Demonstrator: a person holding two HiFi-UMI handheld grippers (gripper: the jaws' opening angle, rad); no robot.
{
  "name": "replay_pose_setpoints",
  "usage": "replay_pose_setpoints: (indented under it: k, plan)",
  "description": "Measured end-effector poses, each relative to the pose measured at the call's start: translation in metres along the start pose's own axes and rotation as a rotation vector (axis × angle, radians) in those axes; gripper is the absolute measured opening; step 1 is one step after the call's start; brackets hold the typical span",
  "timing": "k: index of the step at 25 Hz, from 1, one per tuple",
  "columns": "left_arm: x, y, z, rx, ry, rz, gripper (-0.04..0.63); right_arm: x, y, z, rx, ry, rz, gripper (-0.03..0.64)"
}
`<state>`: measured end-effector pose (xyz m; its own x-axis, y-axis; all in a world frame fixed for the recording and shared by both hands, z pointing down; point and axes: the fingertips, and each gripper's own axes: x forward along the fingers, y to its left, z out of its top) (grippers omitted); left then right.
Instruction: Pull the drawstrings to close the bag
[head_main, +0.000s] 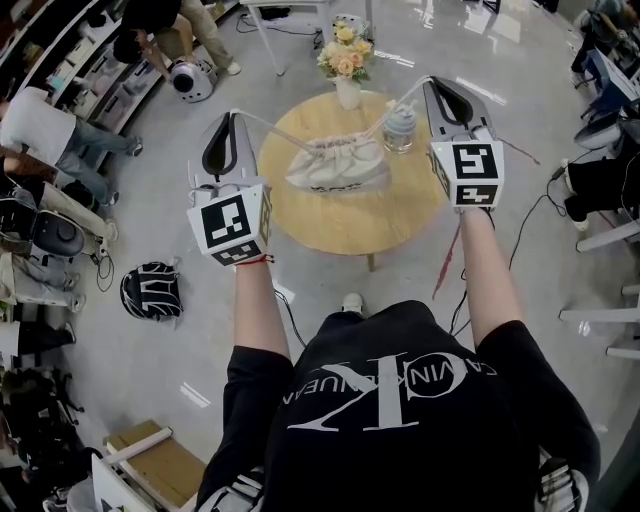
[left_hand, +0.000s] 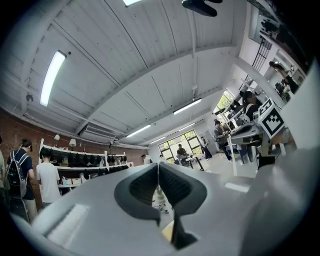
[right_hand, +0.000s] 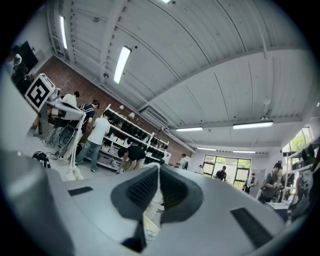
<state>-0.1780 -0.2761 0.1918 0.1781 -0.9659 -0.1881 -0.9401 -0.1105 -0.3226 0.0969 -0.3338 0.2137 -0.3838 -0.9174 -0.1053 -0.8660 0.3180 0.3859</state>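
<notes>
A pale cloth drawstring bag (head_main: 337, 165) lies on the round wooden table (head_main: 350, 225), its mouth gathered into pleats. One white drawstring (head_main: 275, 130) runs taut from the bag's left side up to my left gripper (head_main: 234, 116), which is shut on it. A second drawstring (head_main: 400, 100) stretches from the right side to my right gripper (head_main: 433, 80), also shut on it. Both grippers are held apart, above the table's left and right sides. In the left gripper view the jaws (left_hand: 158, 167) point at the ceiling, closed. In the right gripper view the right gripper (right_hand: 159, 170) looks the same, with white cord (right_hand: 150, 220) below the pads.
A vase of flowers (head_main: 346, 60) and a clear jar (head_main: 399, 128) stand at the table's far side, close behind the bag. On the floor lie a black helmet (head_main: 150, 290), cables and a cardboard box (head_main: 160, 465). People and shelves fill the left side; chairs stand at right.
</notes>
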Motion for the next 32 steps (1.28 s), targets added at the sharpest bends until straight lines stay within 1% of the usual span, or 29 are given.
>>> replay_pose_setpoints:
  k: [10,17,22,32]
  plan:
    - [0.003,0.005,0.014,-0.011,-0.037,0.008,0.018,0.004,0.003,0.023,-0.008,-0.043,0.009,0.019]
    - [0.004,0.01,0.022,-0.022,-0.092,0.013,0.018,0.004,0.01,0.041,-0.018,-0.095,0.018,0.02]
    - [0.005,0.01,0.026,-0.027,-0.12,0.011,0.018,0.005,0.013,0.045,-0.018,-0.113,0.026,0.02]
    - [0.006,0.014,0.019,-0.049,-0.118,0.011,0.018,0.006,0.017,0.041,-0.002,-0.124,0.026,0.02]
